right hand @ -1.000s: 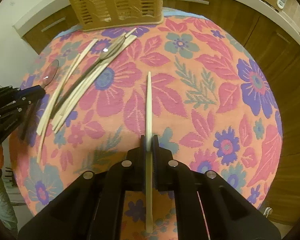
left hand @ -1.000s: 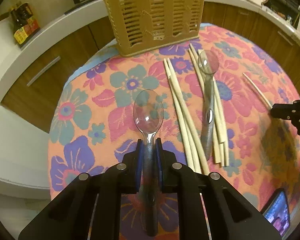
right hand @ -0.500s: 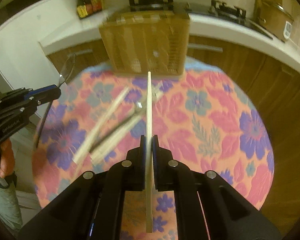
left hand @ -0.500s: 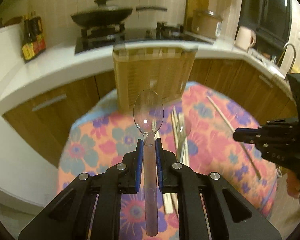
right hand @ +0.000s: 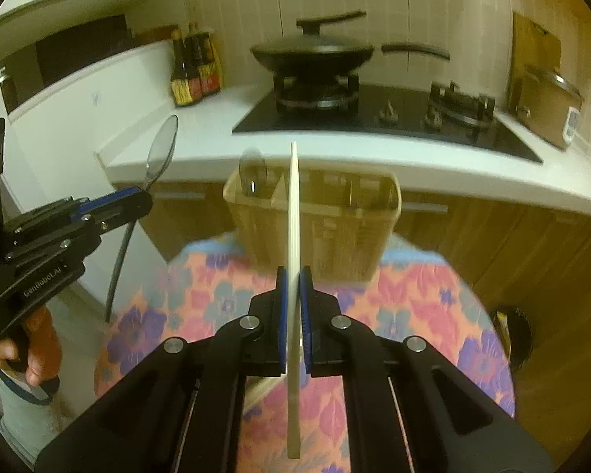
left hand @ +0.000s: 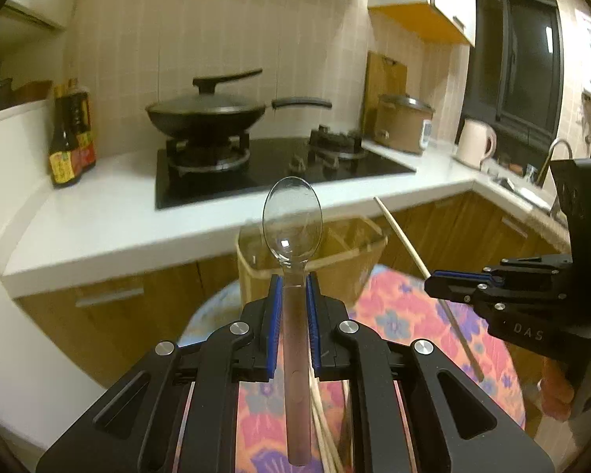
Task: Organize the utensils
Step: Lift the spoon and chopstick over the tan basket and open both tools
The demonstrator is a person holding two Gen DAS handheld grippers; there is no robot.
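My left gripper (left hand: 292, 283) is shut on a clear plastic spoon (left hand: 292, 220), bowl pointing up and forward, raised above the floral table. It also shows in the right wrist view (right hand: 138, 197) with the spoon (right hand: 162, 149). My right gripper (right hand: 294, 276) is shut on a pale chopstick (right hand: 294, 213), held upright in front of the tan slotted utensil basket (right hand: 335, 228). In the left wrist view the right gripper (left hand: 433, 282) holds the chopstick (left hand: 402, 236) beside the basket (left hand: 354, 260). A clear spoon (right hand: 253, 169) stands in the basket's left compartment.
The round table has a floral cloth (right hand: 433, 315). More chopsticks (left hand: 323, 433) lie on it below my left gripper. Behind the basket runs a white counter (right hand: 374, 157) with a stove, a black wok (right hand: 311, 53) and sauce bottles (right hand: 193, 71).
Both grippers have lifted off the table with their utensils and tilted up toward the basket. The view has swung from the tabletop to the counter and stove.
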